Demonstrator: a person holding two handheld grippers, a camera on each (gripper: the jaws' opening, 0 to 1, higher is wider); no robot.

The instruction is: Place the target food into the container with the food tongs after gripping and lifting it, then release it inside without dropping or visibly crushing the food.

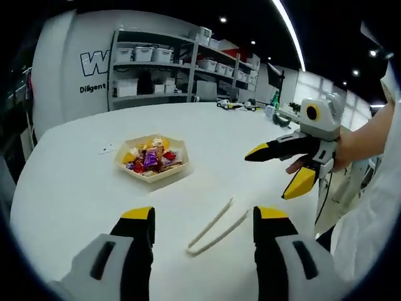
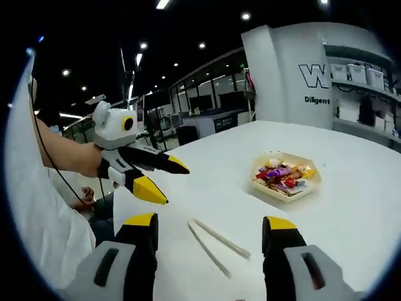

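Note:
A pair of pale food tongs (image 1: 215,229) lies flat on the white table, just beyond my left gripper (image 1: 205,215), which is open and empty. A shallow hexagonal tray (image 1: 156,177) further back on the left holds several wrapped candies (image 1: 149,157) in mixed colours. My right gripper (image 1: 276,170) comes in from the right, held in a hand above the table, open with nothing in it. In the right gripper view the tongs (image 2: 218,246) lie between and ahead of my right gripper (image 2: 210,222), the tray (image 2: 276,191) of candies (image 2: 283,175) sits at the right, and the left gripper (image 2: 170,184) hovers open at the left.
The white table (image 1: 75,188) is wide, with its curved edge (image 2: 122,207) close to the person's sleeve (image 2: 37,207). Metal shelving with storage boxes (image 1: 156,63) and a white pillar (image 2: 294,75) stand behind the table.

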